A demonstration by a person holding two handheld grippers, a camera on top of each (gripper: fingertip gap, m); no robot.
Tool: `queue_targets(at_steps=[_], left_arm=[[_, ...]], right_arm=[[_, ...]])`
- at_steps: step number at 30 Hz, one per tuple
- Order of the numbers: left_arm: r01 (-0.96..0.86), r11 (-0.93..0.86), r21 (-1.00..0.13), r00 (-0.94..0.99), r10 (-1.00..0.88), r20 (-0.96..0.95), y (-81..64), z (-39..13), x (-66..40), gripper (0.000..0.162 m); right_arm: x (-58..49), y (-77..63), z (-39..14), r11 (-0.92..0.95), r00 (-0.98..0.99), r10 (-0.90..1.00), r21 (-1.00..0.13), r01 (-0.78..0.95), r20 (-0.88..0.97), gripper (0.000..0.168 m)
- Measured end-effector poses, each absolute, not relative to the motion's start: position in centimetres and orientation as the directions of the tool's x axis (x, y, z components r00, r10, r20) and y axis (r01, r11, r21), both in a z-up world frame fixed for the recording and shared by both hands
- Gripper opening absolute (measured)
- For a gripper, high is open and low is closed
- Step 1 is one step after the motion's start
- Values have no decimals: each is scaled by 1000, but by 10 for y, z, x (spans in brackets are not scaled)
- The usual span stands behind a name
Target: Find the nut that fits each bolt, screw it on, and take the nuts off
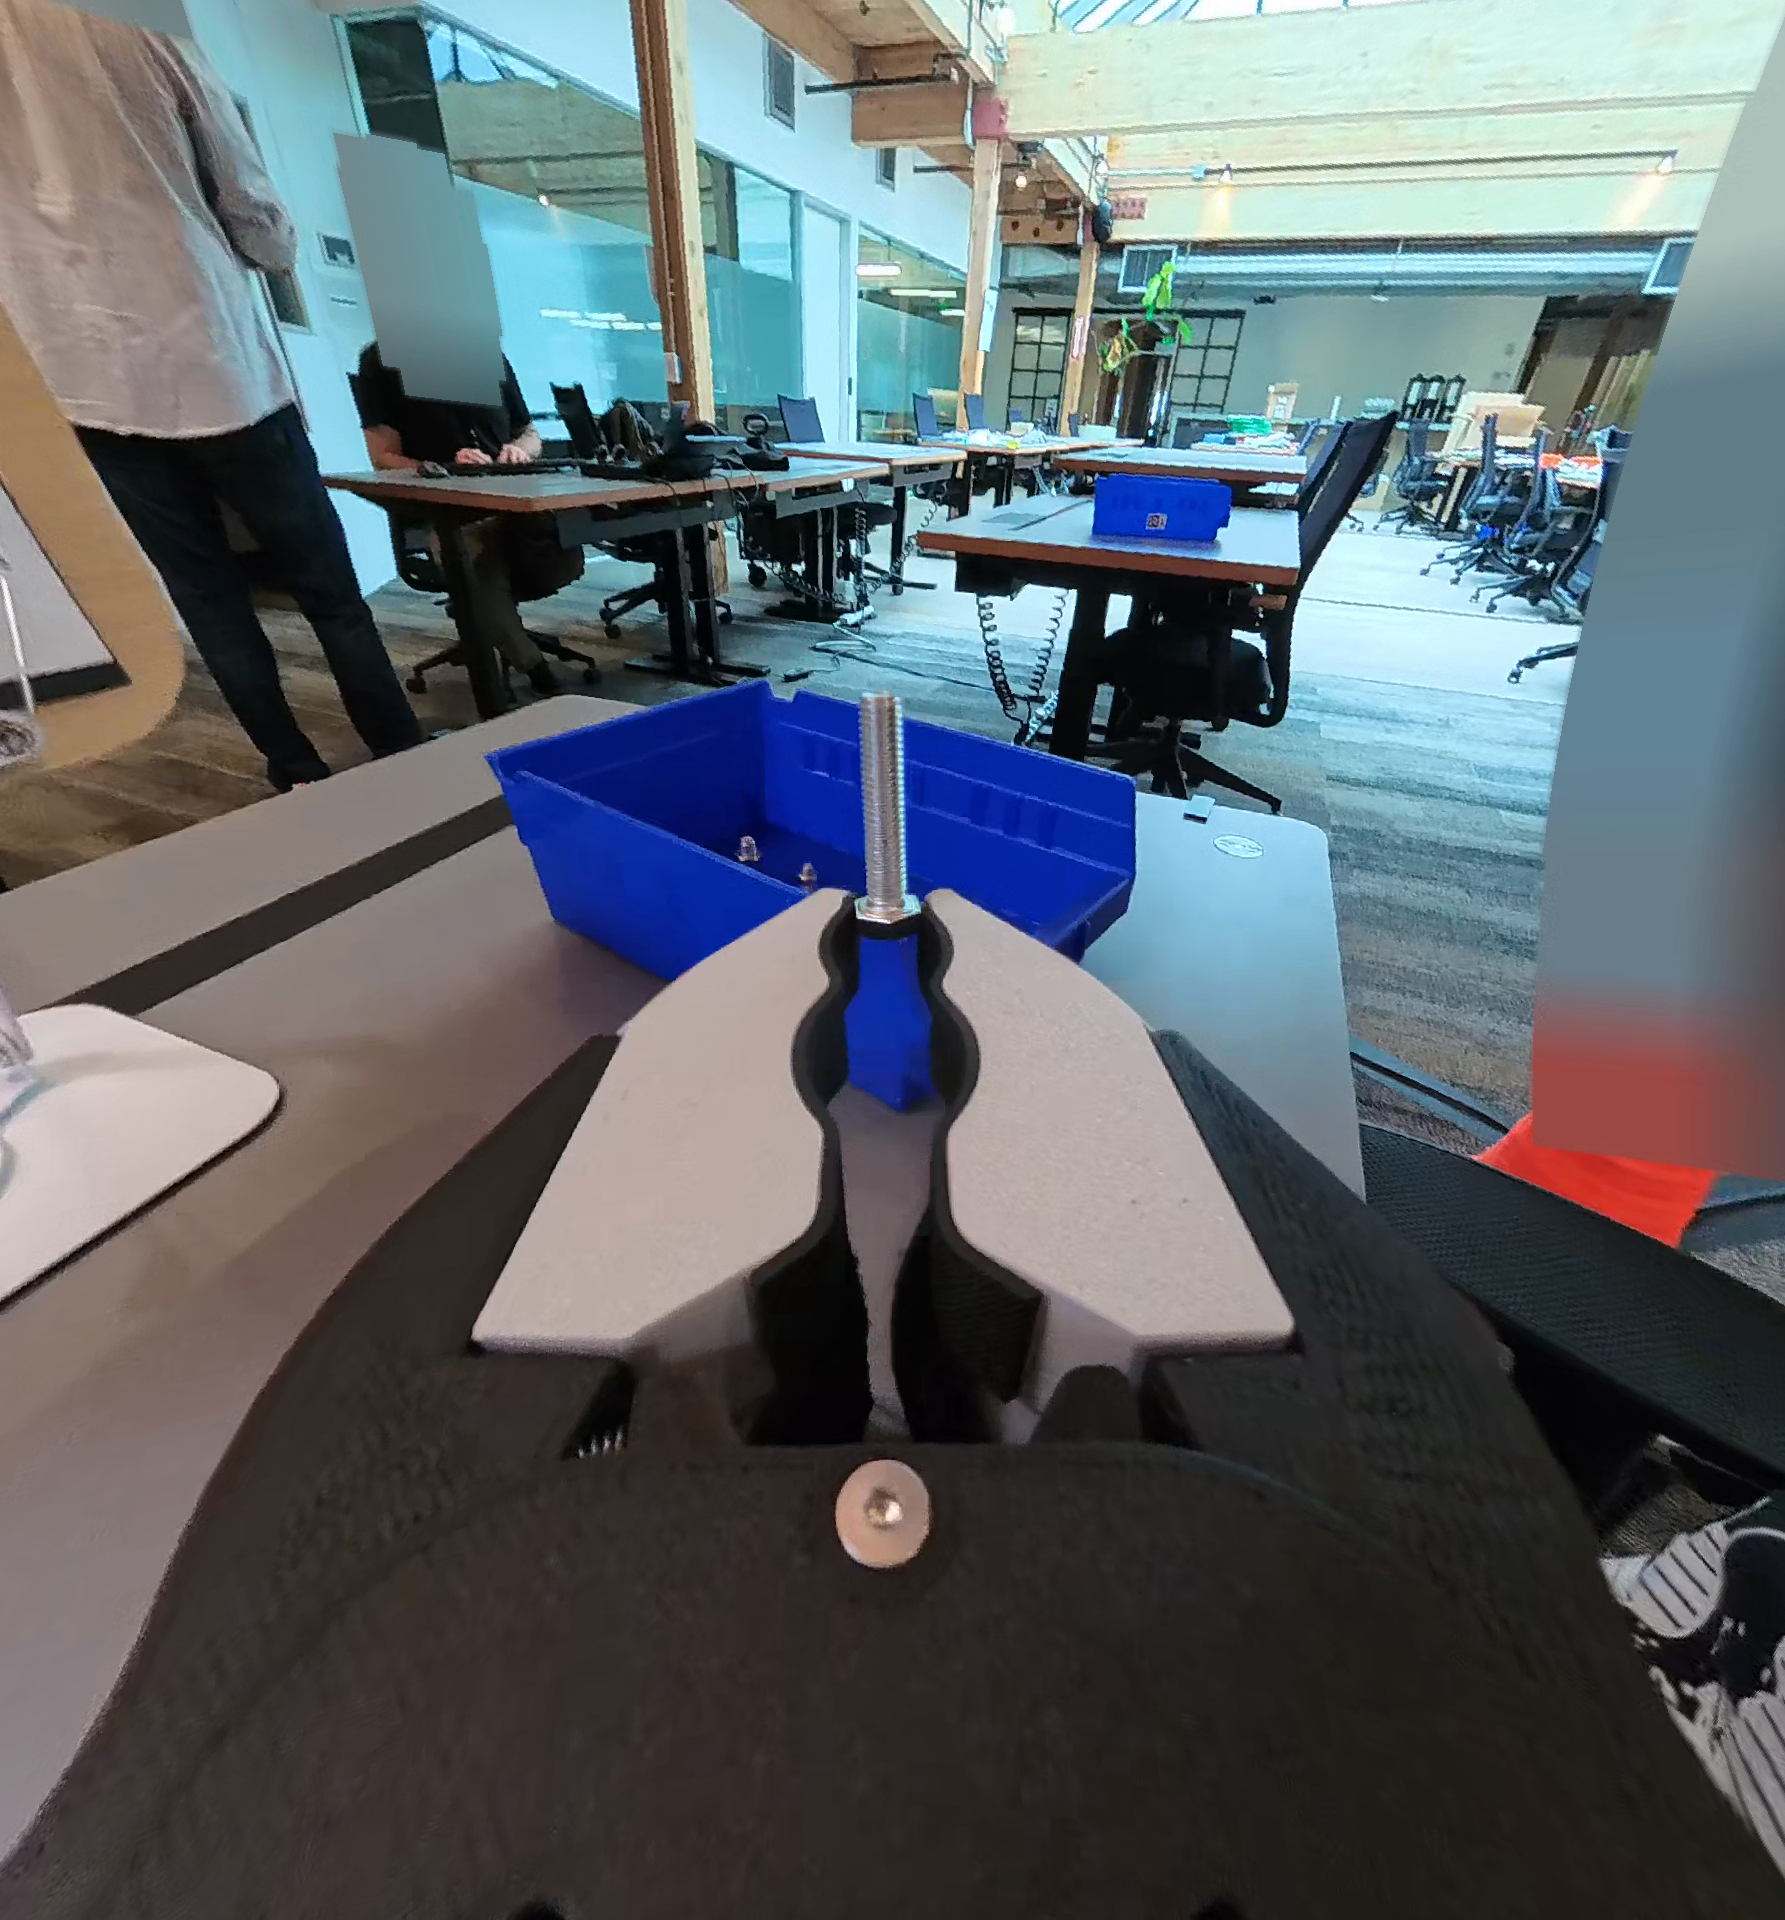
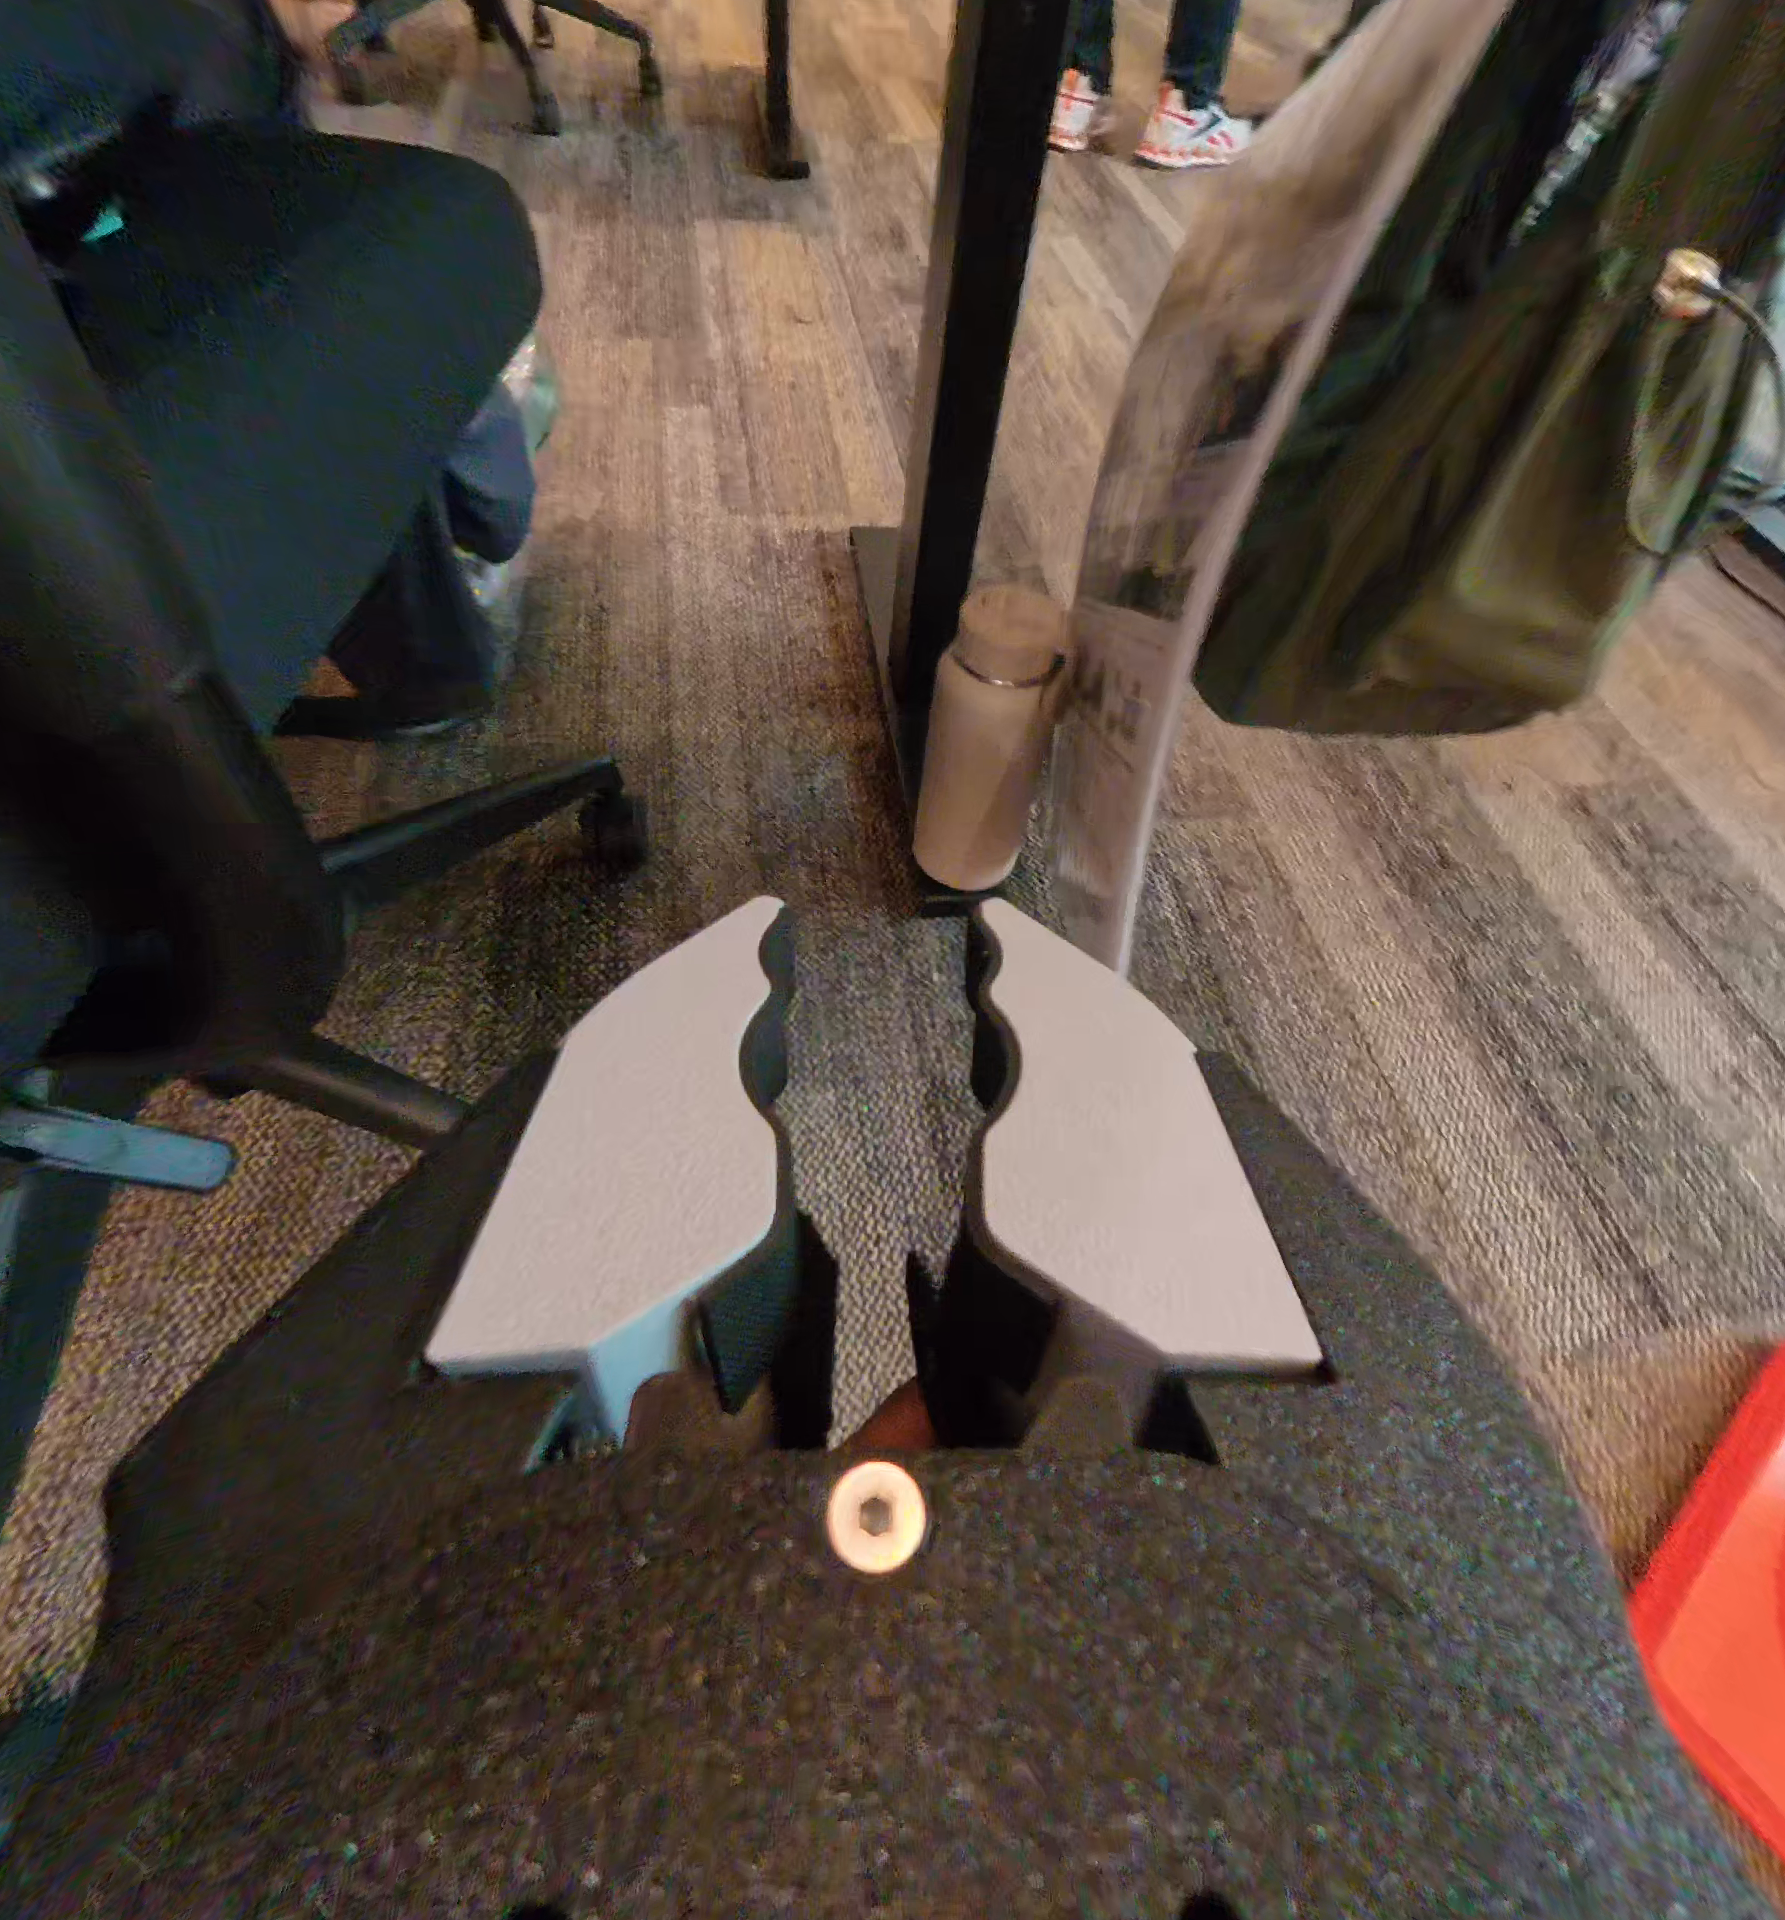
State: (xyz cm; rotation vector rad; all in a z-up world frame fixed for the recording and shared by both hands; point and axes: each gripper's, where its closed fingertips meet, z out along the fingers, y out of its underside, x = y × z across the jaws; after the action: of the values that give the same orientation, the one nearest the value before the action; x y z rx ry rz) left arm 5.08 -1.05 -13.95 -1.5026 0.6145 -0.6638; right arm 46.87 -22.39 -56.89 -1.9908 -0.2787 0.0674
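Left tool (image 1: 886, 925) clenched blue-handled bolt (image 1: 882, 800) upright before blue bin (image 1: 659, 831) on tabletop (image 1: 244, 935); one nut (image 1: 880, 910) seated at base (removal likely pending). Right tool (image 2: 877, 935) released, empty, over floor.

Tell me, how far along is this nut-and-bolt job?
Early or midway, I'd judge. In hand: the left gripper clamps a blue-handled silver threaded bolt upright, a hex nut at its base. The right gripper is open and empty, aimed at the floor. Left: small pieces remain in the blue plastic bin.
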Motion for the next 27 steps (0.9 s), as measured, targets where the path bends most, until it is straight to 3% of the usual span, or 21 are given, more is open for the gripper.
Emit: queue_targets(at_steps=[5,16,27], left_arm=[[35,10,-999,690,-724,17,-10,-128,43,10],[29,22,-999,664,-747,3,-17,-127,56,10],[26,9,-1000,611,-792,8,-45,-126,82,10]], right_arm=[[469,-211,-588,-452,960,276,-875,174,48,37],[474,-274,-646,-582,989,144,-811,65,-23,37],[446,-412,-739,-773,975,-118,-599,-211,-190,43]])
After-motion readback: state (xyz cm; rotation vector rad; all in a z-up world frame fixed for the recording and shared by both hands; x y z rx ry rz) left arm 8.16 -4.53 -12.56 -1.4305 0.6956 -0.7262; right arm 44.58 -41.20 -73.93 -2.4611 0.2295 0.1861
